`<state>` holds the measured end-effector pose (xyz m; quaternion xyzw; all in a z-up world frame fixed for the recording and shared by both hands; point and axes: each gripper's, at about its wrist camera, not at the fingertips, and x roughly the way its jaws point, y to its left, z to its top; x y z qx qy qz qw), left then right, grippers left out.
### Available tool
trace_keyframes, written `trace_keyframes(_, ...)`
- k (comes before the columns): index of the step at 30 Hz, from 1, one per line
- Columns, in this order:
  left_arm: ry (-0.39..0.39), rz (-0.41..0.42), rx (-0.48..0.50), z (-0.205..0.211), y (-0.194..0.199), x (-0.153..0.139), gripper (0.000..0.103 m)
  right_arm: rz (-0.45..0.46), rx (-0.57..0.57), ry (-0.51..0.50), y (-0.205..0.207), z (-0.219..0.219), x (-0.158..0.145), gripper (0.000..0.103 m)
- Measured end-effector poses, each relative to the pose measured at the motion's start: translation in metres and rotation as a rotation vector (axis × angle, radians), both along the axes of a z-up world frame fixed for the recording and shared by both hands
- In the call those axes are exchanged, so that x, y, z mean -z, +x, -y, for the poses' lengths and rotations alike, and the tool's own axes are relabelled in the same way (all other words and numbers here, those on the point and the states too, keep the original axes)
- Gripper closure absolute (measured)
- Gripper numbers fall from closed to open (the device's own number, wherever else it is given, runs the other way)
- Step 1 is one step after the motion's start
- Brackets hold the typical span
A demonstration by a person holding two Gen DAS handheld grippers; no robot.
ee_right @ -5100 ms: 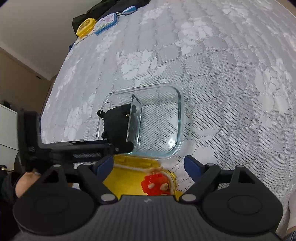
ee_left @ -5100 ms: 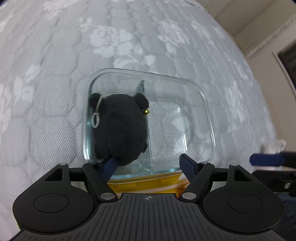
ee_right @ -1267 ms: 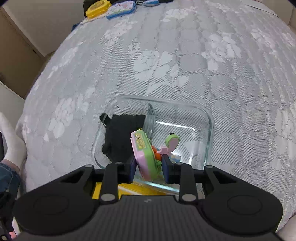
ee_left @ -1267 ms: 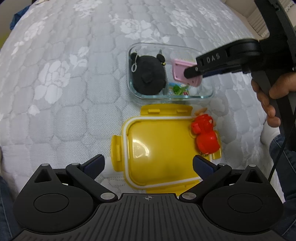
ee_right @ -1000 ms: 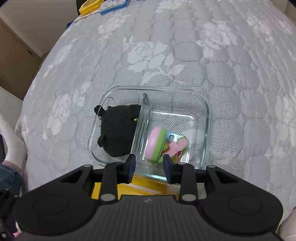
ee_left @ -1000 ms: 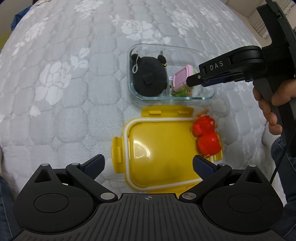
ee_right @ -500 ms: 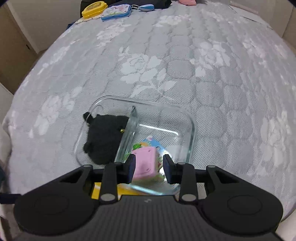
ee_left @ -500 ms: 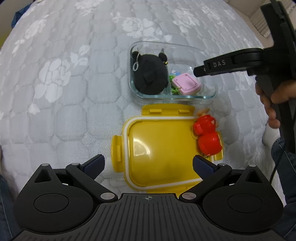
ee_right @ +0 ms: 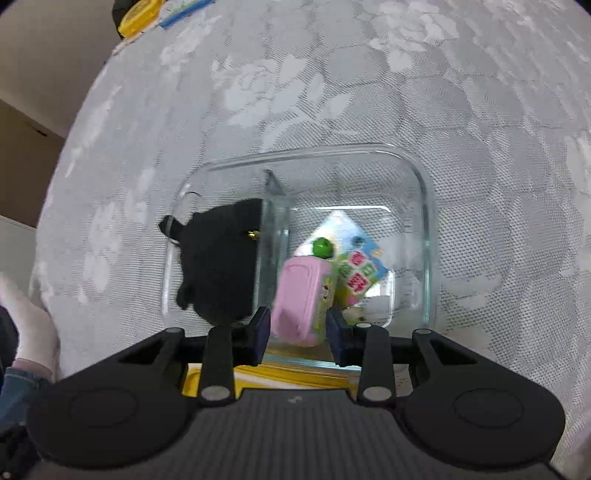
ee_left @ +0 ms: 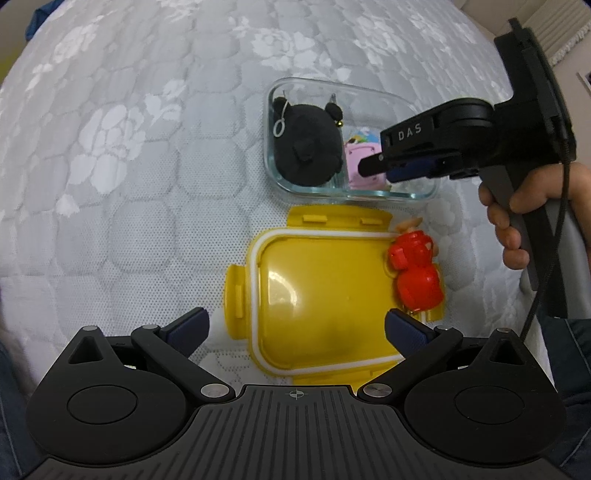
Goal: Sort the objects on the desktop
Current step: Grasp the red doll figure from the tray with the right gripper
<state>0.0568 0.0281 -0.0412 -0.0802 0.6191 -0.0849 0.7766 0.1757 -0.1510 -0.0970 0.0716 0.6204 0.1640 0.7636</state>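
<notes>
A clear glass container with a divider sits on the grey quilted bed. A black plush toy fills its left compartment. A pink and green toy with a printed card lies in the right compartment. My right gripper hovers over that toy with its jaws a little apart, not gripping it. My left gripper is open and empty above a yellow lid. A red toy figure lies at the lid's right edge.
Yellow and blue items lie at the bed's far edge. A hand in a white glove shows at the left of the right wrist view. The person's hand holds the right gripper's handle.
The right gripper let go of the pink toy, which dropped into the right compartment. The gripper has since come lower and closer over the container. The left gripper has stayed still and open.
</notes>
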Motion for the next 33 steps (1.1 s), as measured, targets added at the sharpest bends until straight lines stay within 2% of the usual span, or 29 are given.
trace_keyframes(3, 0.012, -0.013, -0.001, 0.001, 0.003, 0.004, 0.0, 0.04, -0.047, -0.029, -0.006, -0.001, -0.01, 0.065)
trace_keyframes(8, 0.025, -0.022, -0.007, 0.002, 0.005, 0.009, 0.0, 0.086, -0.101, -0.003, -0.025, 0.018, -0.033, 0.056)
trace_keyframes(11, 0.037, -0.028, 0.007, 0.007, 0.005, 0.012, 0.0, 0.082, -0.147, -0.01, -0.038, 0.03, -0.04, 0.053)
trace_keyframes(19, 0.082, -0.035, 0.063, 0.024, 0.005, 0.022, 0.0, -0.036, -0.264, -0.097, -0.073, 0.035, -0.011, 0.047)
trace_keyframes(24, 0.121, 0.012, 0.099, 0.034, 0.002, 0.019, 0.0, -0.041, -0.291, -0.119, -0.075, 0.026, -0.004, 0.04)
trace_keyframes(31, 0.088, 0.031, 0.116, 0.035, 0.0, 0.011, 0.0, -0.061, -0.292, -0.18, -0.072, 0.013, 0.011, 0.041)
trace_keyframes(33, 0.083, 0.039, 0.123, 0.036, -0.001, 0.009, 0.0, -0.056, -0.3, -0.185, -0.072, 0.011, 0.011, 0.046)
